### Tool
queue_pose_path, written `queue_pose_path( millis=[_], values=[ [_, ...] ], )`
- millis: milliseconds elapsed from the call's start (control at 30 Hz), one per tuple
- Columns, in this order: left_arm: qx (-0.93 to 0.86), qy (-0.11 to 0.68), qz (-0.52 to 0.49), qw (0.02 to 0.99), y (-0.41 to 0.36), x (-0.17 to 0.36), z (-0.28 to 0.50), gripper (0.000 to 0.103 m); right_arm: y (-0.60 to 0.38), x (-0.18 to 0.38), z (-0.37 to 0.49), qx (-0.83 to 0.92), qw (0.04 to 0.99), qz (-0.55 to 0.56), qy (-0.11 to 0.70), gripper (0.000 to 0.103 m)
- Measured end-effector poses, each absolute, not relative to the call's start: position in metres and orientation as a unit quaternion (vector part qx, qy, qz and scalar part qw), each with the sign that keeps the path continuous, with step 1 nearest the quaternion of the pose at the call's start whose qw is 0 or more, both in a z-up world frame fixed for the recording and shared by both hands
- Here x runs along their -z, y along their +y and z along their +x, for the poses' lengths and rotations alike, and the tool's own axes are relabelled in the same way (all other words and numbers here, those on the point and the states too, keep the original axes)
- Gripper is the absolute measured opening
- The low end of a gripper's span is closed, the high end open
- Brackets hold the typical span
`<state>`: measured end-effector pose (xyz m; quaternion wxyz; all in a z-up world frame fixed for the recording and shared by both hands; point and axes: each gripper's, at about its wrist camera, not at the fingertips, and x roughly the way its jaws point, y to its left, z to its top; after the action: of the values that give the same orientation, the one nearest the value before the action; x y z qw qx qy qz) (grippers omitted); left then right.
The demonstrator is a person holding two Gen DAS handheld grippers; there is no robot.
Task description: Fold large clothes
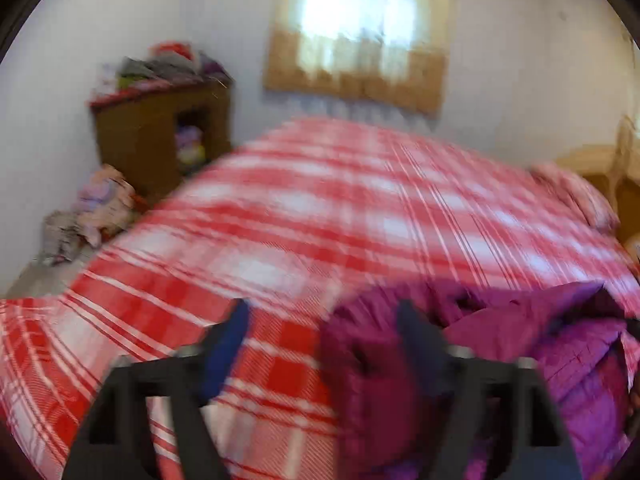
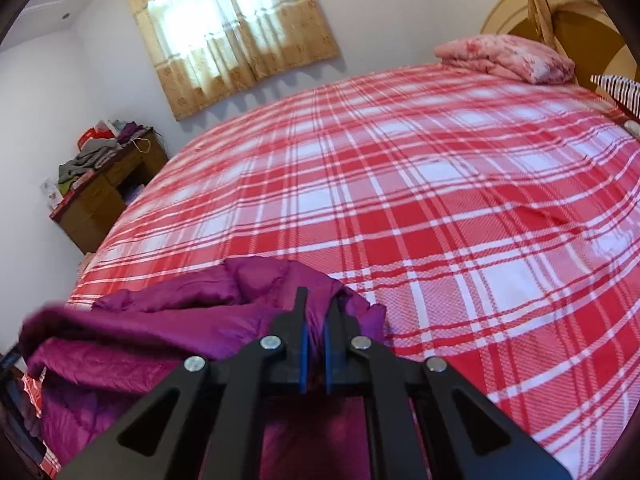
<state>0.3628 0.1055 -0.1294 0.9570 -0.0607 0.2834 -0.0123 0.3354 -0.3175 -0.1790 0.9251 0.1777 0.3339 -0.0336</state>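
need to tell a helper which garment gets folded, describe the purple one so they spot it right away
Find the bed with the red and white plaid sheet. At its near edge lies the jacket, a puffy, crumpled heap. It is the only purple thing on the sheet; the folded quilt at the far end is pale pink.

Wide open stretch of red plaid bedspread (image 2: pixel 400 208) ahead, flat and bare across the middle and far side. Heaped purple jacket (image 2: pixel 168 332) blocking the near edge, bunched up against the right gripper (image 2: pixel 315 320) (jaws pinched together on a fold of it) and lying just right of the left gripper (image 1: pixel 320 320), whose spread jaws have only bedspread between them. Folded pink blanket (image 2: pixel 504 58) filling the far right corner by the headboard (image 2: pixel 576 28). Brown cabinet (image 2: pixel 108 196) piled with clothes standing left of the bed against the wall. More clothes heaped on the floor (image 1: pixel 92 216) beside it, narrowing that side
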Motion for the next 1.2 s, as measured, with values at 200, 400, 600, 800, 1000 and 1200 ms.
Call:
queue_pose_path(
  millis=[200,400,600,800,1000,1200],
  values=[
    [-0.122,0.239,-0.038,0.963,0.098,0.090,0.352,0.083,-0.323,0.170,0.357,0.058,0.923,0.187,0.332,0.064],
    [-0.085,0.195,0.029,0.977,0.034,0.072,0.322,0.087,-0.287,0.129,0.333,0.072,0.942,0.159,0.285,0.072],
    [-0.038,0.231,0.090,0.968,-0.027,0.104,0.338,0.088,-0.174,0.133,0.330,-0.043,0.944,0.055,0.323,0.050],
    [-0.059,0.276,0.117,0.952,-0.037,0.144,0.385,0.088,-0.133,0.174,0.355,-0.049,0.939,-0.029,0.340,0.046],
    [-0.071,0.353,0.062,0.931,-0.011,0.187,0.430,0.088,-0.155,0.199,0.377,-0.038,0.931,0.010,0.363,0.046],
    [-0.074,0.369,0.044,0.925,-0.009,0.206,0.441,0.089,-0.154,0.203,0.384,-0.048,0.931,0.026,0.362,0.046]
  ],
)
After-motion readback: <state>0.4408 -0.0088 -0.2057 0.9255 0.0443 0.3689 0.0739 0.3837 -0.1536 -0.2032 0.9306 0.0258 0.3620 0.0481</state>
